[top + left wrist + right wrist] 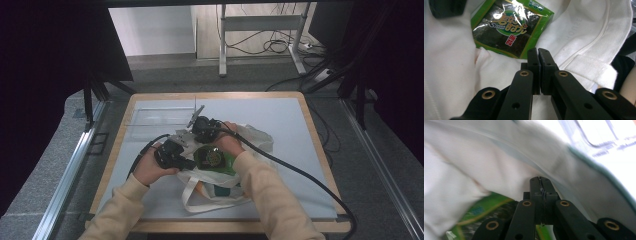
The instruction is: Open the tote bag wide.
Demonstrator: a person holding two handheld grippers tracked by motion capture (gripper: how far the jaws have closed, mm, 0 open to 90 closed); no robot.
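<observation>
Bagging looks like the step in hand: a white cloth tote bag (250,137) lies crumpled at the lower middle of the high view, on the grey mat of the wood-edged table (310,125), and a green seaweed snack packet (212,157) sits in its open mouth. The left gripper (187,164) is at the bag's left rim and the right gripper (192,122) at its far rim, each with its jaws pressed together. In the left gripper view the jaws meet with only a hairline between them, right at a fold of white cloth, though I cannot tell whether any fabric is caught. In the right gripper view the jaws are closed too, seemingly on the bag's rim, which arches across the upper part of that blurred frame (the blur suggests this hand is on the move).

My reading is that the two grippers hold the mouth open while the packet settles inside. The next move probably calls for spreading or lifting the rim evenly, so the packet slides deeper rather than tipping out.

The packet (510,27) sits at the upper left of the left gripper view: glossy, flat, bright green border, dark centre with yellow and red lettering, lying against white cloth. One bag handle loops toward the table's near edge.
</observation>
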